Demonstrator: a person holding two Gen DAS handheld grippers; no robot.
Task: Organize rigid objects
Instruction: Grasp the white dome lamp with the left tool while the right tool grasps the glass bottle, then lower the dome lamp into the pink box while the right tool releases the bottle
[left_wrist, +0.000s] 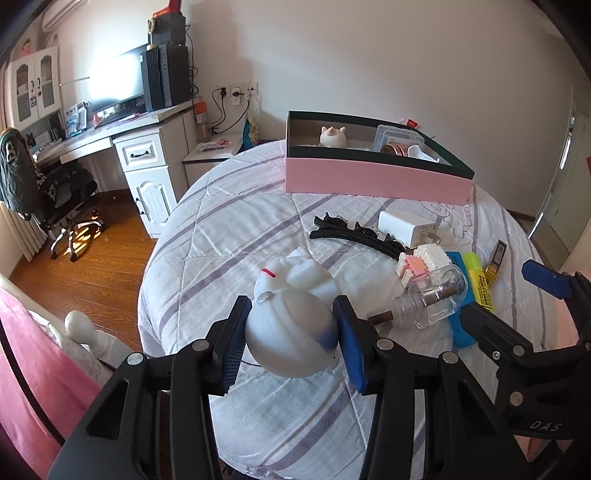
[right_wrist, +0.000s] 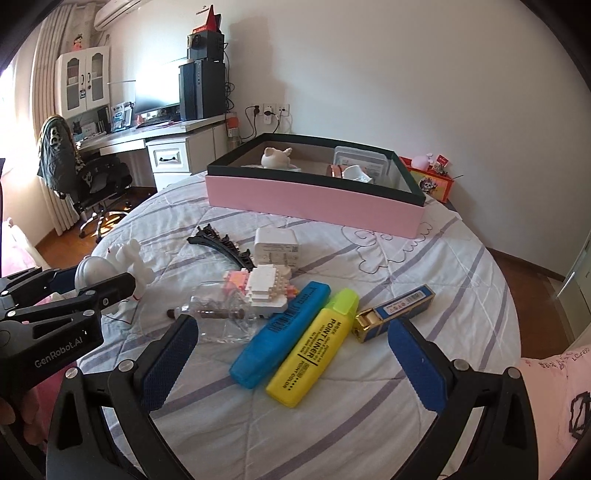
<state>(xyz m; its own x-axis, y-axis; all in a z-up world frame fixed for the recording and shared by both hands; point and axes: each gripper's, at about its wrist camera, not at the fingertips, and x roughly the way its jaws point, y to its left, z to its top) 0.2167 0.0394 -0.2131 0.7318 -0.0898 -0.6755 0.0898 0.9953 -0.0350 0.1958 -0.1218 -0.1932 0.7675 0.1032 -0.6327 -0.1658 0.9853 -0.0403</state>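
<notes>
Between left gripper (left_wrist: 291, 334) jaws, clamped white figurine (left_wrist: 291, 321) hides its face; right gripper (right_wrist: 291, 354) gapes.

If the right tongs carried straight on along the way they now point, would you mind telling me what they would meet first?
Most likely the yellow highlighter, which lies between the open right tongs just ahead, with the blue highlighter touching it on the left. Depth is hard to judge in this fisheye view.

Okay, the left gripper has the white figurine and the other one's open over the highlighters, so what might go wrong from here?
1. The white figurine is round and smooth; the left gripper pinches only its head, so it may slip or twist on the way to the pink box.
2. The right gripper spans both the blue highlighter and the yellow highlighter, which touch; closing may catch both or push one aside.
</notes>
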